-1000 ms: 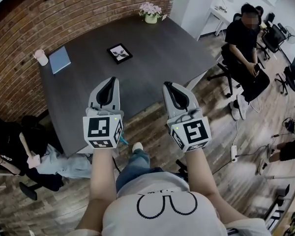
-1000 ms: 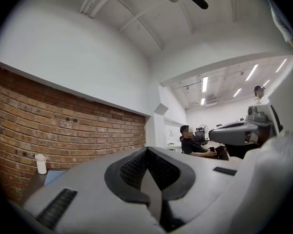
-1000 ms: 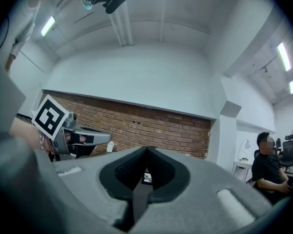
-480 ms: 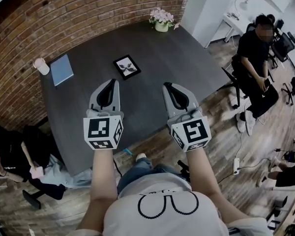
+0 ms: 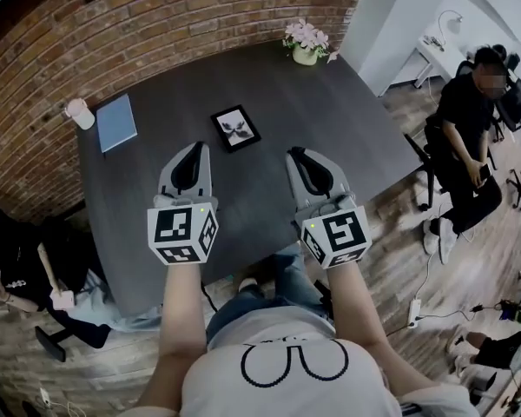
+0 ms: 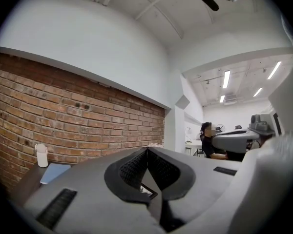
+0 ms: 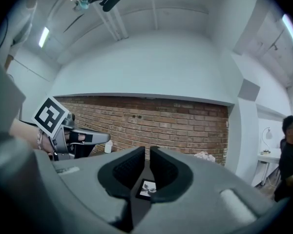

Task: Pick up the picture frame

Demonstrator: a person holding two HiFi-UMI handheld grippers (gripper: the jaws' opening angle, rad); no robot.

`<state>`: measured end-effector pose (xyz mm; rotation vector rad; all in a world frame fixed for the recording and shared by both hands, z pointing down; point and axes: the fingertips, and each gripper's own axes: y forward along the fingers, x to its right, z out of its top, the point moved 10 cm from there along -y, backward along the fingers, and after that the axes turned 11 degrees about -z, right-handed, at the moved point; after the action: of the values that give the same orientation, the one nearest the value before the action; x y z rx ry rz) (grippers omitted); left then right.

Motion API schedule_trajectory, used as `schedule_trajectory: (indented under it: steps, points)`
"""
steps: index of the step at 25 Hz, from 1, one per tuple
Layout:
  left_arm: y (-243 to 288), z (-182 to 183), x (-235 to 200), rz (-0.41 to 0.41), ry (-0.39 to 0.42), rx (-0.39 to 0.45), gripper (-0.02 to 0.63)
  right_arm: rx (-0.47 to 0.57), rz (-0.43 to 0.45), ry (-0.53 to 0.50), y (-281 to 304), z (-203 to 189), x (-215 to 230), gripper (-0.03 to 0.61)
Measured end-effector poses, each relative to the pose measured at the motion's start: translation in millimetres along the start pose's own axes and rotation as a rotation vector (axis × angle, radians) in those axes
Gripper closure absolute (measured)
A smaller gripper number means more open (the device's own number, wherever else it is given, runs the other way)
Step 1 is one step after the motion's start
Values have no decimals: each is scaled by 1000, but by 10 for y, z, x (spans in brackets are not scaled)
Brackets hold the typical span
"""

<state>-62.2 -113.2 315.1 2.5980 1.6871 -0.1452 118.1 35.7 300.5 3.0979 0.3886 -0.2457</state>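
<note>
Picture frame (image 5: pixel 235 129) lies flat on the dark table (image 5: pixel 356 137), about mid-surface, ahead of both grippers and touched by neither. Left gripper (image 5: pixel 196 144) is held level over the table's near part, jaws pressed together, empty. Right gripper (image 5: pixel 295 153) is alongside; its jaws have just been opening to a thin slit, nothing between them. Blue notebook (image 5: pixel 115 122) and white cup (image 5: pixel 79 113) sit near the brick wall; a flower pot (image 5: pixel 306 46) stands at the far edge.

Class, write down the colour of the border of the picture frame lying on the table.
Black. The picture frame shows best in the head view.
</note>
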Motion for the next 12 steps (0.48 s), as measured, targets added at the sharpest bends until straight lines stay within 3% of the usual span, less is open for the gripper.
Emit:
schedule_trajectory:
  steps: [5, 10, 12]
  points:
    - [215, -44, -111, 75, -35, -18, 575, -8, 44, 30, 367, -88, 202, 486]
    - [539, -123, -194, 107, -97, -56, 390, -43, 96, 67, 797, -222, 462, 400]
    - [679, -163, -224, 129, -103, -72, 322, -77, 112, 83, 990, -299, 570, 331]
